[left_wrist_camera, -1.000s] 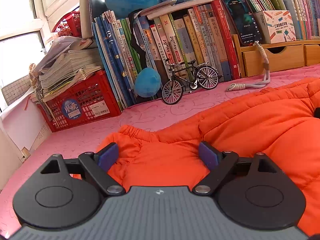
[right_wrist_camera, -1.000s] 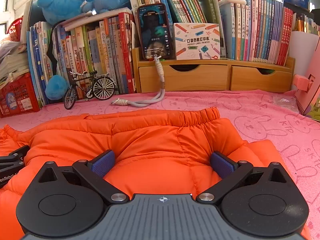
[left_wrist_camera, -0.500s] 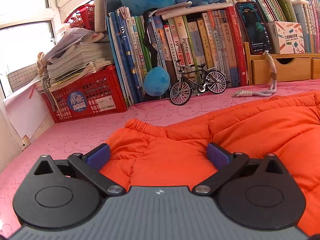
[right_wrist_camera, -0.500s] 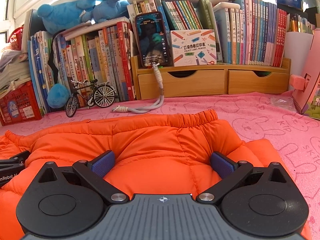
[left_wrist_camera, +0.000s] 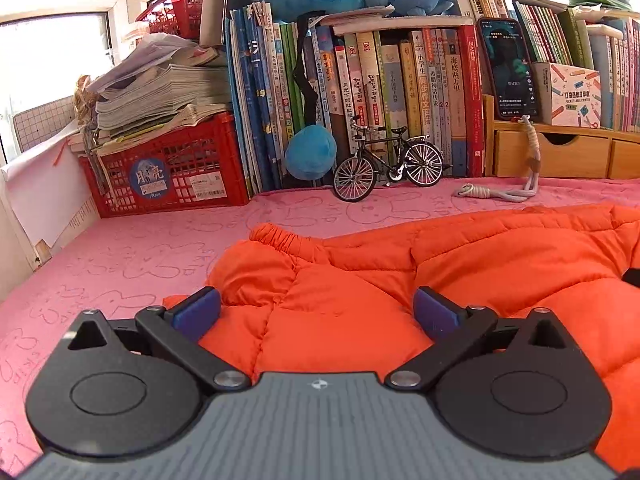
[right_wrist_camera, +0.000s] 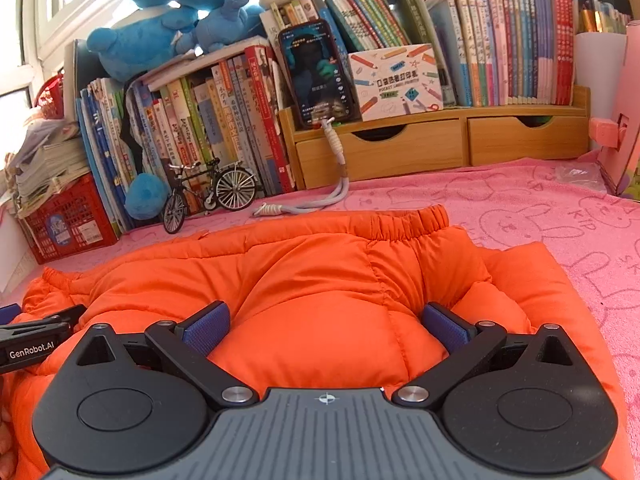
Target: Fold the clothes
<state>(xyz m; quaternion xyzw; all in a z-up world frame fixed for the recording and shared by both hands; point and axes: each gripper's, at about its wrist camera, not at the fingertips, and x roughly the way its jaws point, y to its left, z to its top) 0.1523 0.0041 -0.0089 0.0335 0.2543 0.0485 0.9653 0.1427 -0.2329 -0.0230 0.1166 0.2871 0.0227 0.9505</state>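
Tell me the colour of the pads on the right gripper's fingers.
Dark blue pads on black fingers, clearest in the right wrist view.

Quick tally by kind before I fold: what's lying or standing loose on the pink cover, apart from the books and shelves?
Orange padded garment: 1
Model bicycle: 1
Red crate: 1
Corded strap trailing down from the phone: 1
Total: 4
Both grippers, left and right, are open over the garment.
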